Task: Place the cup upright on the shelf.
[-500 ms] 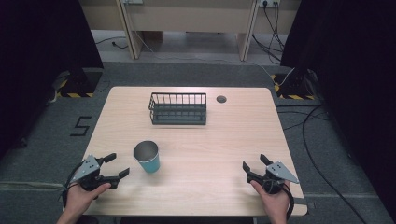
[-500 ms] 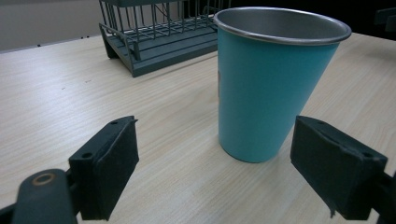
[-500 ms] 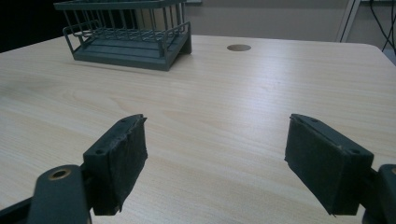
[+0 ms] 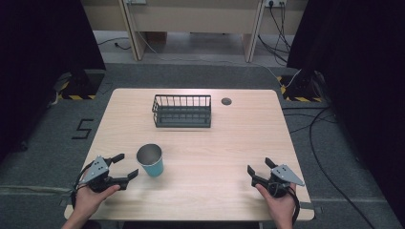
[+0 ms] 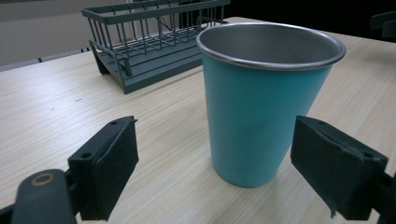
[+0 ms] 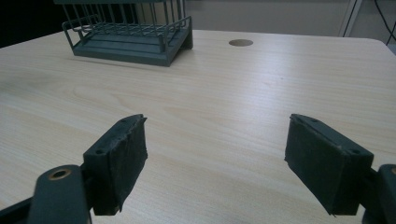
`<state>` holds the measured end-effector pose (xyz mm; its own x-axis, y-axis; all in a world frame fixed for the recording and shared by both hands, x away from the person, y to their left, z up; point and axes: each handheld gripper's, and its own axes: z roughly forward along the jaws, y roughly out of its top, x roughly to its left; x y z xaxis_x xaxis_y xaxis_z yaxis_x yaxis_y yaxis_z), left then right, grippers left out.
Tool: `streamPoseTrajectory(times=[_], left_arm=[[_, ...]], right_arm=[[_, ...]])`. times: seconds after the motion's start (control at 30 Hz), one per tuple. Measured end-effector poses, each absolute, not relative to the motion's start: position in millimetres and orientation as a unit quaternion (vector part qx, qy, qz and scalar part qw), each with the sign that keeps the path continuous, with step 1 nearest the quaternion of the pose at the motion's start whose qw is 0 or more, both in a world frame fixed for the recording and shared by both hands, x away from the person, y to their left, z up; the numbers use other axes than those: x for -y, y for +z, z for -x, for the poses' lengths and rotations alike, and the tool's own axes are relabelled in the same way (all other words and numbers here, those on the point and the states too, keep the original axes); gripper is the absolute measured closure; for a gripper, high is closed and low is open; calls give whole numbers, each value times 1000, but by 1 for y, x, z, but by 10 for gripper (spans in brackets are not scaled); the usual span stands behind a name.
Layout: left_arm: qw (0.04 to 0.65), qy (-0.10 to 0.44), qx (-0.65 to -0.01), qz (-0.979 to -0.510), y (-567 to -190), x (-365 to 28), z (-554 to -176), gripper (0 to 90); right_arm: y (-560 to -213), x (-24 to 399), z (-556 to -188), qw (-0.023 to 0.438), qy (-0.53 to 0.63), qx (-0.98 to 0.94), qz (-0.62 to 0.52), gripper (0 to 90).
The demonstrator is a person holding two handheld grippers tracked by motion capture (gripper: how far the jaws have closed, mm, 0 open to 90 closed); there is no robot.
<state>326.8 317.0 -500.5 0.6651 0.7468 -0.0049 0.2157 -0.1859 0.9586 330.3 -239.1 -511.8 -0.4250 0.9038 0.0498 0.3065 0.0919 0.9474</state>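
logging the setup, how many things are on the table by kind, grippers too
cup: 1, teal outside, metal inside, upright
wire rack: 1, dark grey
grippers: 2, left gripper and right gripper, both open
total: 4

Left gripper held low in the left hand at the near left, grey plate on top, aimed forward and toward the right. Fingers spread wide apart, gripping nothing. Right gripper held low in the right hand at the near right, aimed forward and a little leftward. Fingers likewise wide apart, nothing between them. Both forearms entering from the bottom edge, well apart.
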Motion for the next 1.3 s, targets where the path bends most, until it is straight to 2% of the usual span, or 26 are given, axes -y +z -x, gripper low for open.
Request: streamPoseTrajectory(times=[0.6, 1.3], left_arm=[[554, 212, -316, -741, -506, -293, -341, 140], [557, 206, -294, -749, -506, -270, -358, 140]], right_arm=[[-512, 239, -331, 287, 506, -675, -453, 215], [-512, 237, -332, 284, 507, -677, -451, 215]])
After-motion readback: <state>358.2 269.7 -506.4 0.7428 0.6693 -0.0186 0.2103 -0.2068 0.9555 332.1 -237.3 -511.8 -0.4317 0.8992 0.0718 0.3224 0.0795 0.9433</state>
